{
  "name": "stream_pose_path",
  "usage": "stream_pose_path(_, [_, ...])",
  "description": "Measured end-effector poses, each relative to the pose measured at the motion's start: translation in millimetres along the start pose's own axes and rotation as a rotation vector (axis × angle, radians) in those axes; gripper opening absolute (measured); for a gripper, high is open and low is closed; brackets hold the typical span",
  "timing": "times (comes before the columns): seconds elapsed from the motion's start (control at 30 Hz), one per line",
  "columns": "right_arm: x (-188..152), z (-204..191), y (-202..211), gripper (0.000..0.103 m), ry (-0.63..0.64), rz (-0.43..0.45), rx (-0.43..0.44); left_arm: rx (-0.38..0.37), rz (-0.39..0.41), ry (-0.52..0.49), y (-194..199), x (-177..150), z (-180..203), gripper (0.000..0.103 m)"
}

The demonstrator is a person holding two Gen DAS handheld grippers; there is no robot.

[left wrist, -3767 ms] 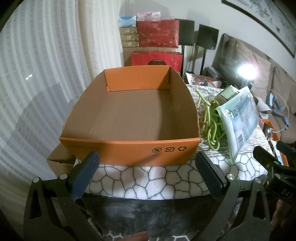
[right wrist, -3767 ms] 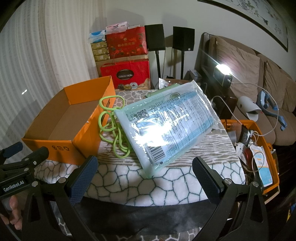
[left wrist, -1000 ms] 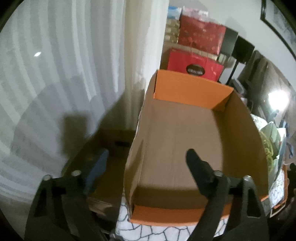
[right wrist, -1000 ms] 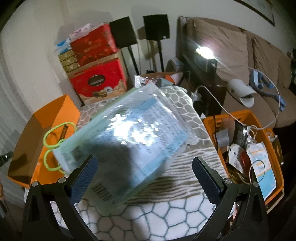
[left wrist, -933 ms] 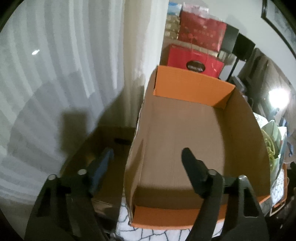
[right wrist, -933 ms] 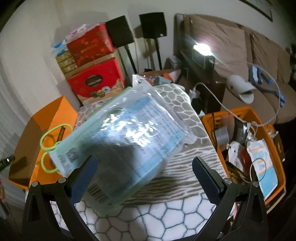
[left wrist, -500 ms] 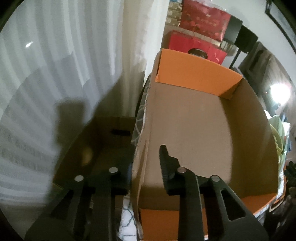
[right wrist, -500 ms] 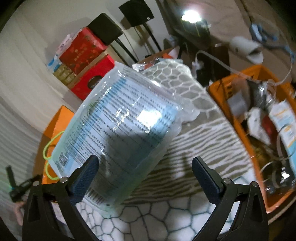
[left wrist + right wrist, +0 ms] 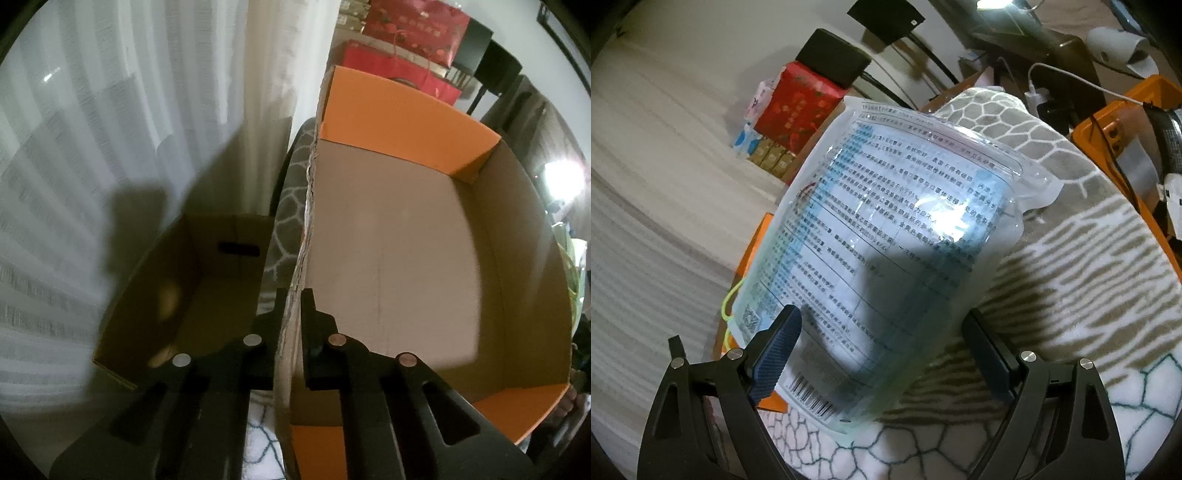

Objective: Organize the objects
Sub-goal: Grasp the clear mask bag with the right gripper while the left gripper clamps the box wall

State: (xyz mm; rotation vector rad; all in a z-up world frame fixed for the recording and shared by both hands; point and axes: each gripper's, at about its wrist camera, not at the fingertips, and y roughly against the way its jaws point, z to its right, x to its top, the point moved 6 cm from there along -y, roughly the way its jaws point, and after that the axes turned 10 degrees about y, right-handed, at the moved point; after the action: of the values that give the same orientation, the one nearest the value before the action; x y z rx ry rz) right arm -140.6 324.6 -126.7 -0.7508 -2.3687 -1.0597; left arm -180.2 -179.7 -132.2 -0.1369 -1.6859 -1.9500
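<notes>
An empty orange cardboard box (image 9: 391, 254) fills the left wrist view. My left gripper (image 9: 293, 314) is shut on the box's left wall (image 9: 295, 325), one finger outside and one inside. In the right wrist view a clear plastic packet with printed text (image 9: 886, 243) lies tilted on the patterned cloth. My right gripper (image 9: 886, 354) is open, its fingers on either side of the packet's lower end, not closed on it. A green cord (image 9: 729, 306) shows at the packet's left edge, against the orange box (image 9: 753, 254).
A brown carton (image 9: 177, 295) sits low to the left of the box by the white curtain (image 9: 110, 129). Red gift boxes (image 9: 798, 99) and speakers stand behind. An orange crate of clutter (image 9: 1137, 147) sits right of the cloth-covered table (image 9: 1089, 295).
My left gripper has closed on the box's left wall. My right gripper has moved forward and narrowed, so the packet's lower end now lies between its fingers.
</notes>
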Motion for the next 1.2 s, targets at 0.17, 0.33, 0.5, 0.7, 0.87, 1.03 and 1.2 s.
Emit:
stream_pose_path(0.17, [-0.6,-1.7,0.1,0.054,-0.016,0.009,0.06,-0.005,0.001,-0.005,0.2,-1.6,0.2,0.005])
stream_pose_path(0.33, [7.7,-10.7,13.0,0.027,0.005,0.051,0.094,-0.01,0.003,-0.015,0.3,-2.9,0.9,0.004])
stream_pose_path(0.5, [18.3,-37.2,22.7,0.022,0.044,0.049,0.174,-0.006,0.008,-0.022,1.1,-3.9,2.9,0.004])
stream_pose_path(0.7, [18.9,-61.6,10.6,0.04,0.074,-0.004,0.23,-0.004,0.008,-0.026,1.1,-3.8,3.9,0.004])
stream_pose_path(0.87, [12.4,-63.7,-8.4,0.024,0.063,-0.032,0.218,-0.006,0.009,-0.032,2.1,-3.8,5.1,0.004])
stream_pose_path(1.03, [19.7,-79.2,-2.3,0.016,0.125,-0.03,0.195,-0.02,0.005,-0.035,2.5,-2.7,2.8,0.003])
stream_pose_path(1.2, [37.2,-99.6,2.8,0.013,0.178,-0.054,0.158,-0.027,0.004,-0.032,2.3,-1.3,2.2,0.003])
